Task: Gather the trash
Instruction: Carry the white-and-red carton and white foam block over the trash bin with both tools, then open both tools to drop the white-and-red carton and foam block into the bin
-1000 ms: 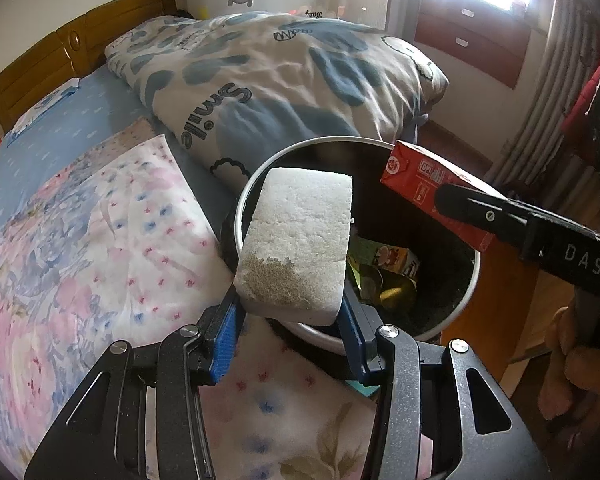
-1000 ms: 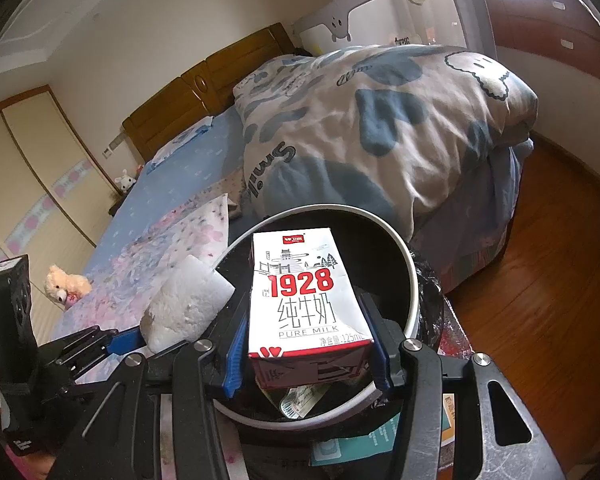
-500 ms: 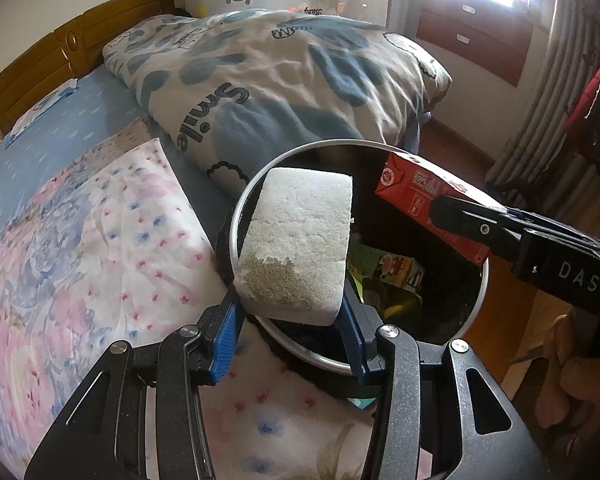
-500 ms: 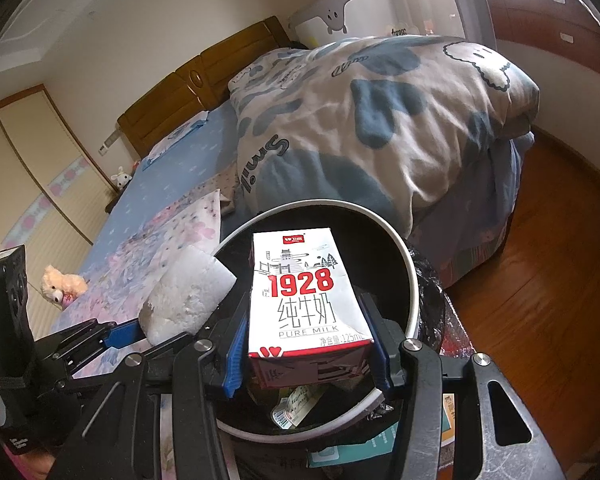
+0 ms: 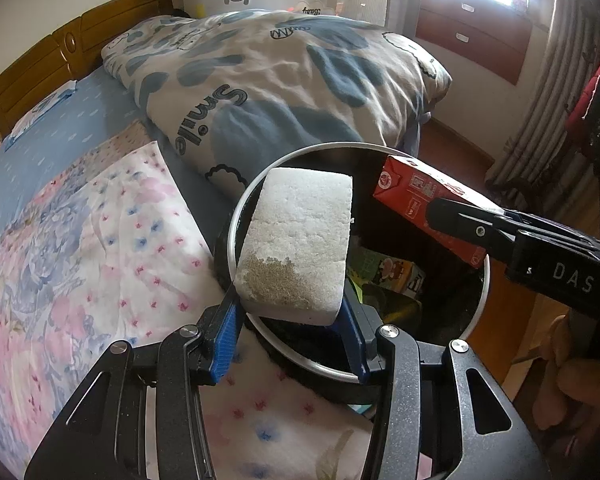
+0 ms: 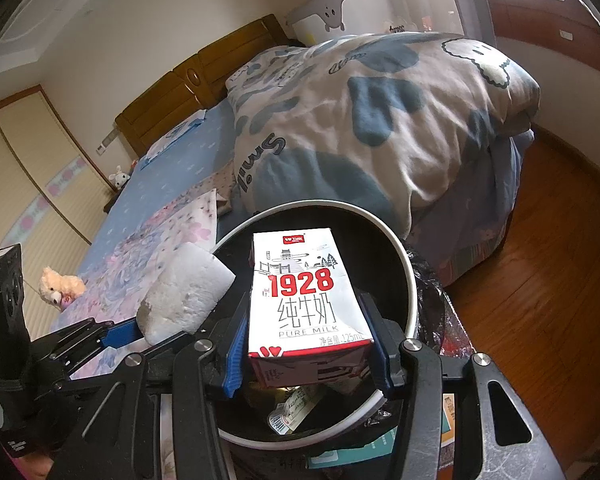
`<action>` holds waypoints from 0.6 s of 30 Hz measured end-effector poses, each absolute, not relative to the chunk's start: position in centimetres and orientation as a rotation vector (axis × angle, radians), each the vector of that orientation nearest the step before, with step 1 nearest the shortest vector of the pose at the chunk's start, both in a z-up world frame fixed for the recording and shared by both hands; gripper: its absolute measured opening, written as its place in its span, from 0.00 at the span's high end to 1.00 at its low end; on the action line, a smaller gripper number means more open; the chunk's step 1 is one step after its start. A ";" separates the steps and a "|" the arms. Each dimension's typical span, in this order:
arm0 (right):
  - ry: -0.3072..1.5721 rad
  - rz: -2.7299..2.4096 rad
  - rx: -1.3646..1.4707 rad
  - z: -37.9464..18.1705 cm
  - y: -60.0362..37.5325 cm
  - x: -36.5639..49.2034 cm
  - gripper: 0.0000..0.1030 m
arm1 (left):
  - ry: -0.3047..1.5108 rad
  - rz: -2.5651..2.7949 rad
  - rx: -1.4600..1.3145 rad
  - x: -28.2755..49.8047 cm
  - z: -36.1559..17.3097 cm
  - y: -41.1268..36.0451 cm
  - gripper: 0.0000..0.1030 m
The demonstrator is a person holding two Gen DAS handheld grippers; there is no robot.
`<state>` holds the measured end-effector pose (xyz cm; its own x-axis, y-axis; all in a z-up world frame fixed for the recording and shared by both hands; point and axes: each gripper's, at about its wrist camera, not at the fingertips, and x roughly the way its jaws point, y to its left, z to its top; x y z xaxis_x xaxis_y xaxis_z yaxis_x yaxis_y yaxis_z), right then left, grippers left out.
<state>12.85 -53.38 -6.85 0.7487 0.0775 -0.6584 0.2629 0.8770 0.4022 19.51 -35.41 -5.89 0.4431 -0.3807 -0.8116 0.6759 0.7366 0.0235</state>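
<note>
My left gripper (image 5: 290, 312) is shut on a white foam block (image 5: 300, 240) with a dirty near end, held over the left rim of the round black trash bin (image 5: 485, 292). The right gripper (image 6: 306, 344) is shut on a small milk carton (image 6: 304, 300) marked 1928, held above the bin (image 6: 410, 276) opening. In the left wrist view the carton (image 5: 416, 196) shows its red side, clamped by the right gripper's fingers (image 5: 460, 224). In the right wrist view the foam block (image 6: 184, 296) hangs at the bin's left edge. Packaging scraps (image 5: 392, 276) lie inside the bin.
The bin stands beside a bed with a floral sheet (image 5: 80, 248) and a bunched blue-and-white duvet (image 5: 284, 92). Wooden floor (image 6: 540, 272) lies to the right. A plush toy (image 6: 56, 288) sits on the bed's far side; curtains (image 5: 540, 120) hang at the right.
Both grippers keep their holds over the bin. The view has drifted slightly, so the bin sits a little lower and closer in both wrist views.
</note>
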 end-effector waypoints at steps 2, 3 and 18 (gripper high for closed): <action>0.726 -0.106 0.501 -6.9 -53.4 12.9 0.51 | 0.893 -0.674 0.370 19.5 -5.9 -35.4 0.57; 0.725 -0.105 0.501 -6.9 -53.4 12.9 0.51 | 0.893 -0.673 0.370 19.6 -5.9 -35.5 0.57; 0.735 -0.098 0.507 -7.0 -53.4 13.3 0.51 | 0.901 -0.672 0.364 20.2 -5.7 -35.4 0.53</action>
